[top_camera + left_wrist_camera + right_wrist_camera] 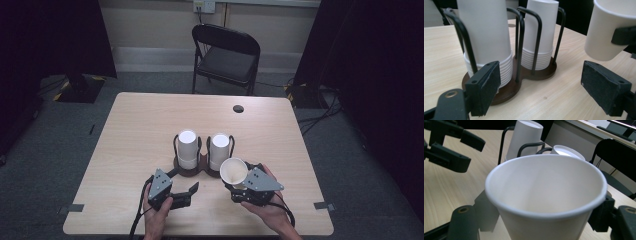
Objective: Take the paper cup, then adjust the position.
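Fingers of the right gripper clamp a plain white, empty paper cup.

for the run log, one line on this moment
left tongs: open, empty | right tongs: gripping cup | stacks in rack

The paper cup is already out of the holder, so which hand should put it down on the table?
Probably the right. The right gripper is shut on the paper cup, mouth up, beside the cup holder. The left gripper is open with nothing between its fingers.
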`<action>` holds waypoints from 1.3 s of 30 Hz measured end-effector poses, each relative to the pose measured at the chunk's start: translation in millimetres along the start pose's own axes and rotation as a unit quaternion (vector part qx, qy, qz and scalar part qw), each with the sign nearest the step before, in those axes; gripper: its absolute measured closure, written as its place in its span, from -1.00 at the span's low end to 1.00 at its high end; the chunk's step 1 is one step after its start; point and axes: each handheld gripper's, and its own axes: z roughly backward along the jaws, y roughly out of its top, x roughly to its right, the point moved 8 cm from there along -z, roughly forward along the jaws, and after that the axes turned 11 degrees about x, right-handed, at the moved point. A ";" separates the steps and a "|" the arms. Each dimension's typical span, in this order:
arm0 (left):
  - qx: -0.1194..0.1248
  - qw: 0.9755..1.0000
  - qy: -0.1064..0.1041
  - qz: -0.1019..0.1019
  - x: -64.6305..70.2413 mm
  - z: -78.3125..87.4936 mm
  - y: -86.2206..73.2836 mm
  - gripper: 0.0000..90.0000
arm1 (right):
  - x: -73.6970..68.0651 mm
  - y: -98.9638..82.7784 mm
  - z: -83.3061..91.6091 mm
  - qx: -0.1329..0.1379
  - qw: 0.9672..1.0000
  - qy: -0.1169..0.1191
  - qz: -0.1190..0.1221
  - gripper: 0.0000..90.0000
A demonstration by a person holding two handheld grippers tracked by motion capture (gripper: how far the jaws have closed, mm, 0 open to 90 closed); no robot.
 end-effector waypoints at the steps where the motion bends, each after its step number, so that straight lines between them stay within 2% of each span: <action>1: 0.001 1.000 0.002 0.002 -0.8 0.5 -2.3 -0.65 | 2.4 -0.9 0.2 0.000 1.000 -0.002 -0.005 -0.43; 4: -0.003 1.000 0.006 0.007 -4.1 1.4 -9.3 -0.65 | 9.9 -3.8 1.1 -0.002 1.000 -0.009 -0.023 -0.44; 6: -0.005 1.000 0.000 0.013 -5.2 2.3 -12.9 -0.65 | 18.8 -5.0 1.7 -0.003 0.999 -0.018 -0.047 -0.43; 10: 0.000 1.000 0.003 0.014 -7.2 3.6 -15.8 -0.65 | 25.4 -4.5 3.4 0.000 0.998 -0.025 -0.055 -0.43; 14: 0.008 1.000 0.017 0.009 -10.3 4.2 -18.3 -0.65 | 35.0 -3.8 5.9 0.005 0.997 -0.036 -0.067 -0.43; 17: 0.020 1.000 0.022 0.006 -10.2 5.3 -18.6 -0.66 | 44.1 -4.9 7.9 0.005 0.995 -0.048 -0.085 -0.43; 22: 0.024 0.999 0.028 0.001 -10.5 3.8 -25.0 -0.66 | 56.7 -8.1 9.2 0.004 0.993 -0.063 -0.097 -0.43; 26: 0.032 0.998 0.051 0.004 -16.1 4.3 -29.2 -0.66 | 64.8 -9.1 6.8 0.006 0.991 -0.071 -0.112 -0.43; 34: 0.040 0.997 0.070 0.000 -17.7 4.0 -28.3 -0.66 | 91.1 -10.8 -1.0 0.009 0.988 -0.100 -0.118 -0.43; 39: 0.043 0.996 0.081 -0.019 -16.2 4.5 -28.0 -0.66 | 112.3 -19.7 -7.6 0.000 0.985 -0.120 -0.120 -0.44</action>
